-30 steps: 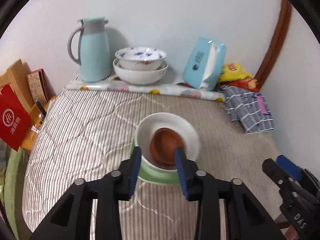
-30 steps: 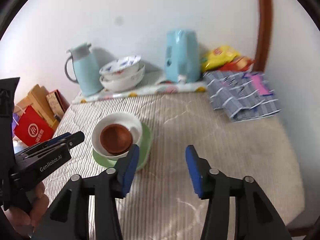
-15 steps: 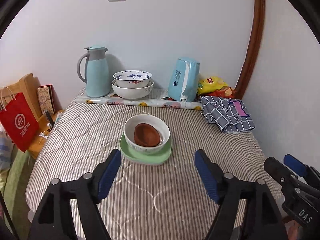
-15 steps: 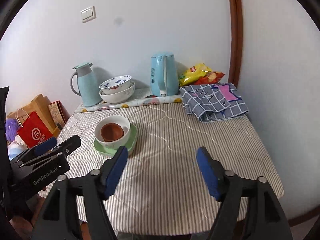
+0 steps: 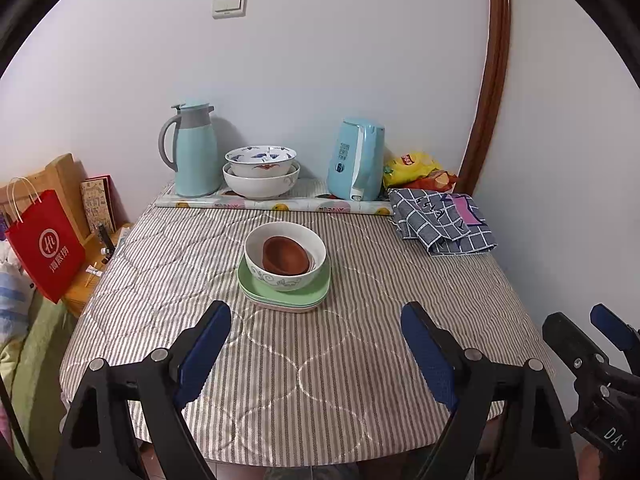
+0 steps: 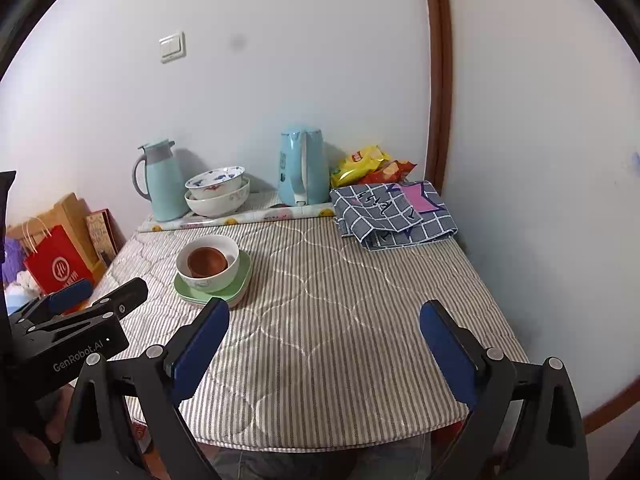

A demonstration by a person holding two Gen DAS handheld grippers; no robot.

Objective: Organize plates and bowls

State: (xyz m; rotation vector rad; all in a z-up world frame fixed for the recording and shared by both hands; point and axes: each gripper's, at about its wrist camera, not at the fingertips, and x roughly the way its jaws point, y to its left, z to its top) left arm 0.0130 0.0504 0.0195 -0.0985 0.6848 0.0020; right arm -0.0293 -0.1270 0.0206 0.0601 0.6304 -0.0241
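Both grippers are hanging wide open, holding nothing: left gripper [image 5: 316, 336] and right gripper [image 6: 324, 334] at the frames' lower edge. Mid-frame, the brown bowl [image 5: 286, 255] is sitting inside the white bowl [image 5: 285, 256] atop green plates [image 5: 284, 294].

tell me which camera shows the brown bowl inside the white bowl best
The left wrist view: the brown bowl sits near centre, larger, its rim and inside clear within the white bowl. The right wrist view shows it smaller and off to the left.

A striped quilted table [image 5: 304, 380] stands against pale walls beside a brown door frame [image 5: 490, 80].
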